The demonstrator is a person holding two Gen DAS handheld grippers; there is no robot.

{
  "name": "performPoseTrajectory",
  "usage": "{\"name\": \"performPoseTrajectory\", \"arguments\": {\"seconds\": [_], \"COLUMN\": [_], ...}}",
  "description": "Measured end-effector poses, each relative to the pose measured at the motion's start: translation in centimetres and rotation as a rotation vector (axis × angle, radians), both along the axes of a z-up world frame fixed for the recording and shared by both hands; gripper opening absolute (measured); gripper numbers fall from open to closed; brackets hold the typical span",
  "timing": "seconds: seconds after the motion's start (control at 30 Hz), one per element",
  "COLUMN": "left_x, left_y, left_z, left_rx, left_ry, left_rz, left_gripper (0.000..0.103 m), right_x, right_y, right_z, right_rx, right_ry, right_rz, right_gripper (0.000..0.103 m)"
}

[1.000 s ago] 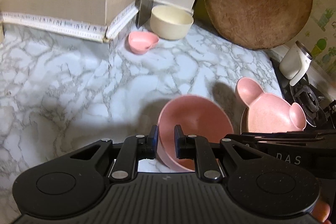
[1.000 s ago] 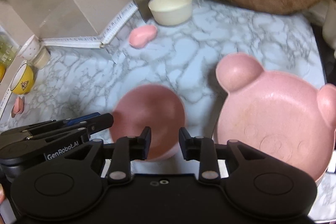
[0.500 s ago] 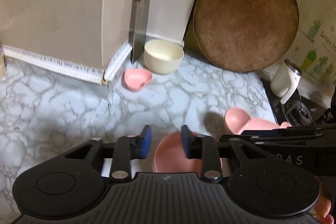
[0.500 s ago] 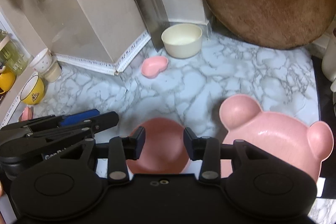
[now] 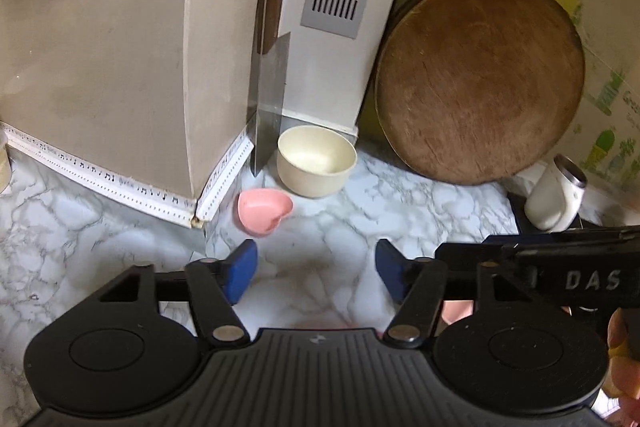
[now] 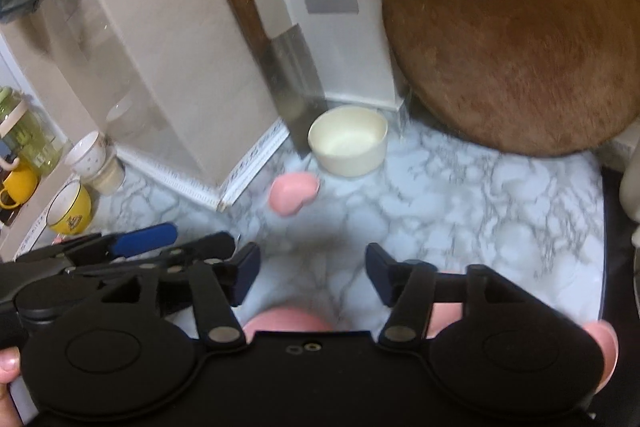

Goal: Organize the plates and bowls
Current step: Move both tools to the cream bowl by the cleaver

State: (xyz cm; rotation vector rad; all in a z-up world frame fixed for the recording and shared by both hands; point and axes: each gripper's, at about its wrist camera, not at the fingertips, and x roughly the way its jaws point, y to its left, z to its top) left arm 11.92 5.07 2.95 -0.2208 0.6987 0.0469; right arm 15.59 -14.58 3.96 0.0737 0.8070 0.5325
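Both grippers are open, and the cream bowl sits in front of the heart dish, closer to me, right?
Not quite. Both grippers are open, but the cream bowl sits behind the heart dish, nearer the wall. The left wrist view shows it.

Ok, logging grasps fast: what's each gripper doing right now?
Left gripper: open, holding nothing.
Right gripper: open, holding nothing.
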Motion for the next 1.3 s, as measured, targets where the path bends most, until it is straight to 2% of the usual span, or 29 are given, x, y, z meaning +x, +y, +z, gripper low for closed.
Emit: {"name": "performPoseTrajectory", "arguments": {"seconds": [0.23,0.3,0.37,0.47,0.7,0.93,1.3], "left_x": [3.0,3.9,4.9,6.3,9.8,13.5,18.1], "left_y": [0.5,0.6,0.7,0.7,0.6,0.8,0.8], "left_z": [-0.4,-0.6,-0.9,-1.2,-2.0,-2.5,-4.9], "left_rx": [-0.027,-0.034,-0.038,-0.032,-0.011,-0.004,0.007], "left_ry": [0.006,0.011,0.023,0.031,0.047,0.038,0.086], "left_rz": [0.036,0.042,0.05,0.058,0.096,0.126,0.148], "left_gripper": [0.077,0.077,0.077,0.077,0.077,0.077,0.077], "right_x": [4.3,5.3,6.3,8.0,11.9,16.1,20.7], "right_y": [-0.7,-0.8,-0.9,-1.1,-1.3,-1.5,-1.2], "right_z": [-0.2,-0.4,-0.6,-1.1,-2.4,-3.6,-6.2], "right_rx": [0.016,0.022,0.029,0.051,0.081,0.093,0.065], "right_ry": [0.006,0.007,0.012,0.034,0.101,0.124,0.162], "right_rz": [-0.012,-0.01,-0.01,-0.019,-0.095,-0.172,-0.203], "right_gripper": [0.074,0.084,0.09,0.093,0.094,0.093,0.09]}}
